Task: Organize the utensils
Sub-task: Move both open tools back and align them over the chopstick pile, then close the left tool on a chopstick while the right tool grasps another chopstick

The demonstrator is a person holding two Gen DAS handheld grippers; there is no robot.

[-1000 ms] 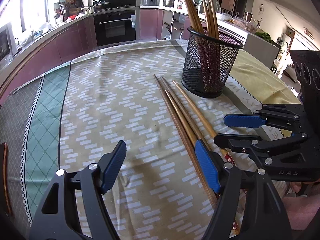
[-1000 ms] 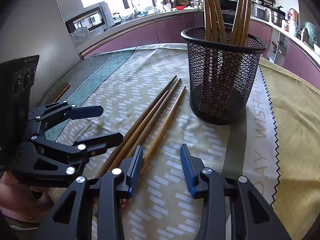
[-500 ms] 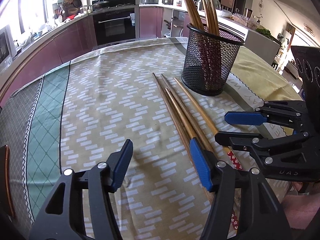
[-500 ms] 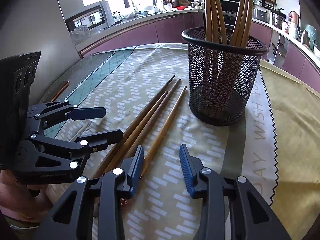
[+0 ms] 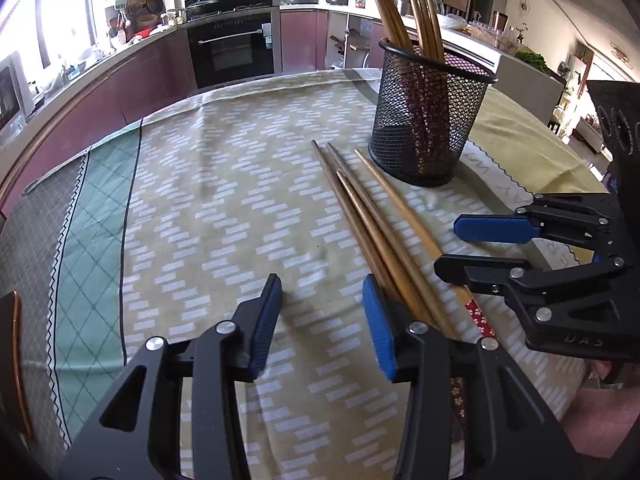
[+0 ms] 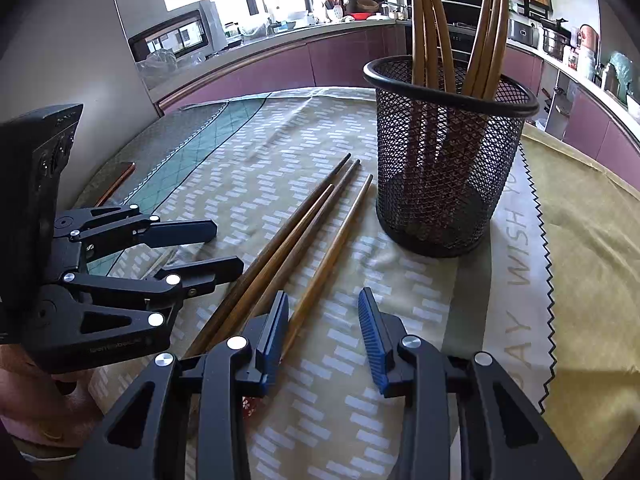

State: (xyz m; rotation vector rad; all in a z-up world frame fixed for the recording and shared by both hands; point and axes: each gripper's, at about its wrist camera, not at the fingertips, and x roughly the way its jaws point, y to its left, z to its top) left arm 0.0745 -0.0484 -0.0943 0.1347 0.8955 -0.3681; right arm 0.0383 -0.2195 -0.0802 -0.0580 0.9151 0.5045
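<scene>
Bamboo chopsticks (image 5: 372,224), four loose, lie side by side on the cloth-covered surface (image 5: 224,216), tips toward the black mesh holder (image 5: 428,120) just beyond them. The left gripper (image 5: 322,320) hovers beside the bundle, jaws closing on nothing, the sticks outside its right finger. The right gripper (image 6: 323,336) has jaws narrowly apart and empty, the nearest stick at its left pad. A clean pickup probably needs one stick centred between the pads before closing. The holder stands upright with several chopsticks (image 6: 440,28) leaning inside.
</scene>
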